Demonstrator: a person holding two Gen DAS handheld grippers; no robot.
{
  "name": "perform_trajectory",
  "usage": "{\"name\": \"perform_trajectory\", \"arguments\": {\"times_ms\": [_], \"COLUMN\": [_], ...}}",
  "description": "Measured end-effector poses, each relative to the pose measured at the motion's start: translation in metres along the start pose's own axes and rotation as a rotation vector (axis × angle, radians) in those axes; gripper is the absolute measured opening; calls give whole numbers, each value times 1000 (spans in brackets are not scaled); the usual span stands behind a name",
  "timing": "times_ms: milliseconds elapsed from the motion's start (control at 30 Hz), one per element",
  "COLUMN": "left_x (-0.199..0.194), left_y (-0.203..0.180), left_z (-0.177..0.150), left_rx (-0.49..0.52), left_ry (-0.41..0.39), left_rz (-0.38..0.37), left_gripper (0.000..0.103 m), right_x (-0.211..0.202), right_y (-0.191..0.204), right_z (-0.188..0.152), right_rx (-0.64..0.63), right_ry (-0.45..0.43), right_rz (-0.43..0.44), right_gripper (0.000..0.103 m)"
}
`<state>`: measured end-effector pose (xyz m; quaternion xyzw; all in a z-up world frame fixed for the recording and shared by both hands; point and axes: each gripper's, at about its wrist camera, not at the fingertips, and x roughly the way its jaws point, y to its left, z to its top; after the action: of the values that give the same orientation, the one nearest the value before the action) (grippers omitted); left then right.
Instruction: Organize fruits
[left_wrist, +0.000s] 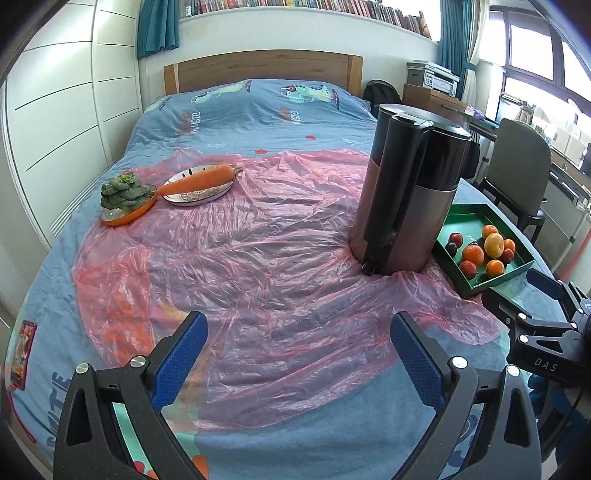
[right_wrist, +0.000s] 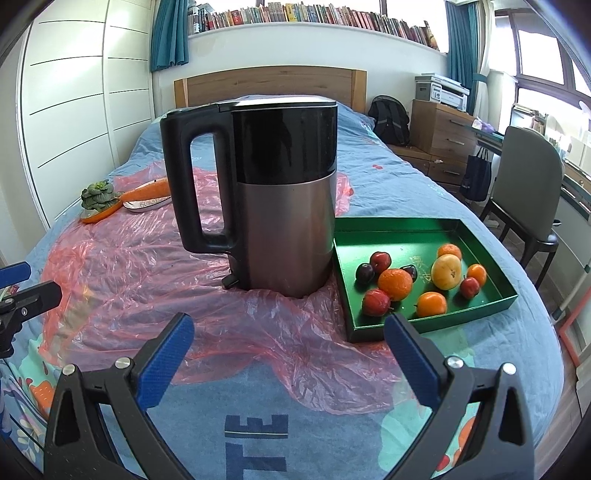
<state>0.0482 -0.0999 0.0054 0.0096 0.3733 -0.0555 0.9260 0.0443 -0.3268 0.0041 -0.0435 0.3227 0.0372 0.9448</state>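
Observation:
A green tray (right_wrist: 369, 236) lies on the bed at the right and holds several fruits: oranges (right_wrist: 394, 283), red plums (right_wrist: 376, 302) and a yellow fruit (right_wrist: 446, 272). The tray also shows in the left wrist view (left_wrist: 466, 213), right of the kettle. My left gripper (left_wrist: 297, 332) is open and empty over the pink plastic sheet. My right gripper (right_wrist: 288, 332) is open and empty, just short of the tray's near left corner.
A tall black and steel kettle (right_wrist: 280, 206) stands against the tray's left side. At the far left a carrot (left_wrist: 201, 178) lies on a plate and a green vegetable (left_wrist: 123, 192) on an orange dish. A pink plastic sheet (left_wrist: 258, 236) covers the blue bed. A chair (right_wrist: 528, 184) stands at the right.

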Motion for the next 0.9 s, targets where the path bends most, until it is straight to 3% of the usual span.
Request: {"name": "perform_trajectory", "arguments": {"times_ms": [900], "left_x": [2], "left_y": [6], "left_z": [-1], "left_rx": [-24], "left_ry": [17], "left_rz": [-18], "left_gripper": [99], "right_x": [1], "right_y": [0], "right_z": [-2], "right_rx": [10], "right_ry": [13], "right_rz": [1], "right_gripper": [103]}}
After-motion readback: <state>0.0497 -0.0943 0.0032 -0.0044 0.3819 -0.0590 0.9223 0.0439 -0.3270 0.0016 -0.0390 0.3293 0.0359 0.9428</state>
